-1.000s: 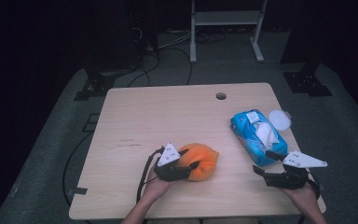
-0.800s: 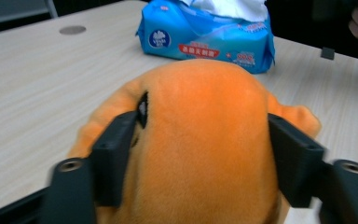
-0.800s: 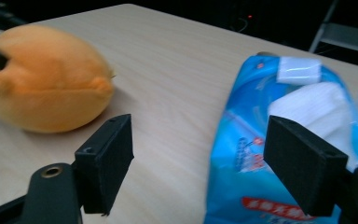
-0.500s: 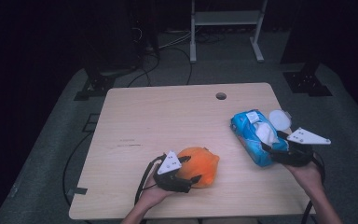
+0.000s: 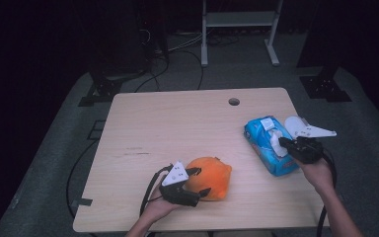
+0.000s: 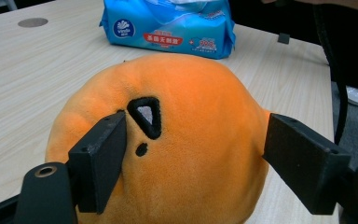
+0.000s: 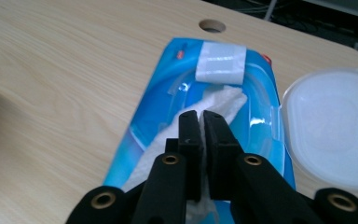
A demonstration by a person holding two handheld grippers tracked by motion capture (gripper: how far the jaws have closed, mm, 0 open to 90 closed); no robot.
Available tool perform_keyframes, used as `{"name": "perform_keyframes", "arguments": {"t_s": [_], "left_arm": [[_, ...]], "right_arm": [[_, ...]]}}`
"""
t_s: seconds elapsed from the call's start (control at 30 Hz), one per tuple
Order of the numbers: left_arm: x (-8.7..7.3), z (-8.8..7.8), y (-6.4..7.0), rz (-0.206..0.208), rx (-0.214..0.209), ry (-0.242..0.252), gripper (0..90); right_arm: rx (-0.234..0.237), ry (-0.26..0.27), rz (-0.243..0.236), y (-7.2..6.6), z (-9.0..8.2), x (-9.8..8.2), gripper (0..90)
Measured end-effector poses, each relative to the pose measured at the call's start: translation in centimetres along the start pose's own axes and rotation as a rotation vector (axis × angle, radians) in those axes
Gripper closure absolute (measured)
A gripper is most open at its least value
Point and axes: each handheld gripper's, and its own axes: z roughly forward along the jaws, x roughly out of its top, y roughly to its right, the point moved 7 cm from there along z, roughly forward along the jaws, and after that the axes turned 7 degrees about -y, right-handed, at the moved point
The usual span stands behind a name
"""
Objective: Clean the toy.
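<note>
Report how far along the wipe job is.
Done: the wipes pack has its lid flipped open. In hand: the right gripper has just closed on a wipe at the opening; the left gripper straddles the orange plush toy. Left: pulling the wipe free.

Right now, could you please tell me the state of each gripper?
Left gripper: jaws open around the orange plush toy, just opened, not clamping it.
Right gripper: jaws just closed, shut on the white wipe sticking out of the blue wipes pack.
</note>
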Motion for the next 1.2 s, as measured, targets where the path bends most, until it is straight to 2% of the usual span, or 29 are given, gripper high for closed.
{"name": "perform_keyframes", "arguments": {"t_s": [0.1, 0.17, 0.23, 0.33, 0.4, 0.47, 0.5, 0.67, 0.7, 0.73, 0.83, 0.87, 0.9, 0.93, 1.0, 1.2], "left_arm": [[-0.1, 0.0, -0.1, 0.001, 0.004, -0.001, 21.7], [-0.2, 0.0, -0.2, 0.0, 0.013, -0.002, 22.0], [-0.3, 0.0, -0.4, 0.005, 0.02, 0.001, 22.3], [-0.2, 0.2, -0.5, 0.004, 0.024, 0.003, 22.5], [-0.3, 0.2, -0.5, 0.005, 0.026, 0.004, 22.6], [-0.3, 0.2, -0.6, 0.002, 0.023, 0.008, 22.7], [-0.3, 0.2, -0.6, 0.002, 0.023, 0.008, 22.7], [-0.3, 0.2, -0.6, 0.011, 0.031, 0.004, 22.7], [-0.3, 0.3, -0.7, 0.012, 0.033, 0.004, 22.7], [-0.3, 0.3, -0.7, 0.01, 0.032, 0.006, 22.7], [-0.3, 0.3, -0.8, 0.014, 0.034, 0.003, 22.8], [-0.3, 0.3, -0.8, 0.014, 0.034, 0.003, 22.8], [-0.3, 0.3, -0.8, 0.015, 0.035, 0.003, 22.8], [-0.3, 0.3, -0.8, 0.015, 0.034, 0.002, 22.9], [-0.3, 0.3, -0.8, 0.016, 0.031, 0.001, 22.9], [-0.3, 0.4, -1.0, 0.012, 0.031, 0.005, 22.9]], "right_arm": [[0.008, 0.014, -0.013, -0.2, -0.7, 0.5, 86.4], [0.042, 0.05, -0.03, -0.8, -2.0, 1.3, 86.6], [0.049, 0.056, -0.031, -1.0, -2.3, 1.5, 86.6], [0.069, 0.082, -0.081, -2.5, -3.9, 2.0, 86.8], [0.078, 0.096, -0.095, -2.9, -4.4, 2.2, 86.9], [0.112, 0.128, -0.132, -4.5, -5.8, 2.7, 86.8], [0.112, 0.128, -0.132, -4.5, -5.8, 2.7, 86.8], [0.188, 0.17, -0.197, -7.9, -8.0, 3.3, 86.8], [0.22, 0.18, -0.23, -9.7, -8.6, 3.4, 86.8], [0.234, 0.184, -0.248, -10.5, -8.9, 3.5, 86.8], [0.28, 0.184, -0.302, -13.0, -9.4, 3.4, 86.8], [0.28, 0.184, -0.302, -13.0, -9.4, 3.4, 86.8], [0.295, 0.182, -0.318, -13.8, -9.5, 3.3, 86.8], [0.32, 0.169, -0.352, -15.4, -9.7, 3.1, 86.8], [0.327, 0.166, -0.364, -15.8, -9.8, 3.1, 86.8], [0.425, 0.152, -0.431, -19.3, -10.9, 3.1, 86.8]]}}
